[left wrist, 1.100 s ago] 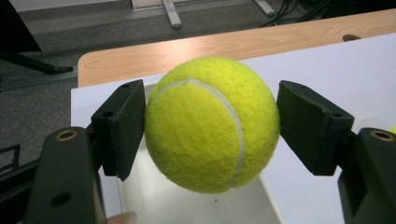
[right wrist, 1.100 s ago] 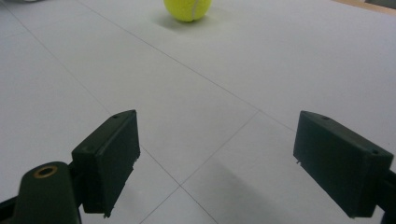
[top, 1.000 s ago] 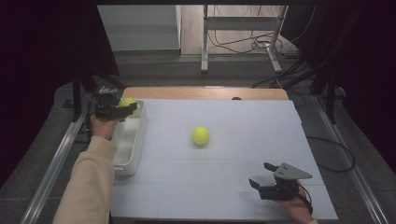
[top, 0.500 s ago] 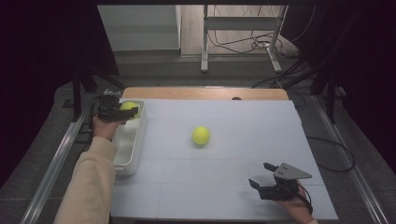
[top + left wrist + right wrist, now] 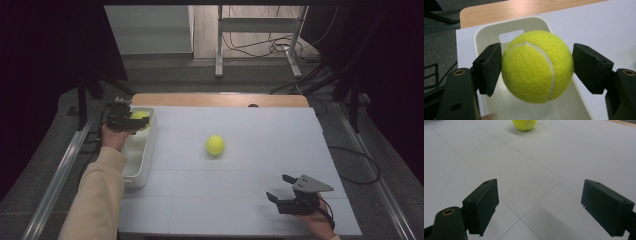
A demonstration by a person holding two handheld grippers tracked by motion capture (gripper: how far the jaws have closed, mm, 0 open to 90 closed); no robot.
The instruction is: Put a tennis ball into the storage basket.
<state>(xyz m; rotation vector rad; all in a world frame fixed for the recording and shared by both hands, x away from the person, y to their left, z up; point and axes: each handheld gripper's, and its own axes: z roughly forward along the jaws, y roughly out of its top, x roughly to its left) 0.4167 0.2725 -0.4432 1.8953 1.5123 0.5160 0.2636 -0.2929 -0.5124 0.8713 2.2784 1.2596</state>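
The left arm stretches out long over the white tabletop to the white bin, where the left gripper squeezes a yellow tennis ball in its jaws above the bin, while the right gripper rests low with jaws wide apart, holding nothing.

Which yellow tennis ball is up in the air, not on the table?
The fuzzy yellow tennis ball between the left gripper jaws, above the white plastic bin. The other yellow tennis ball lies alone on the white table.
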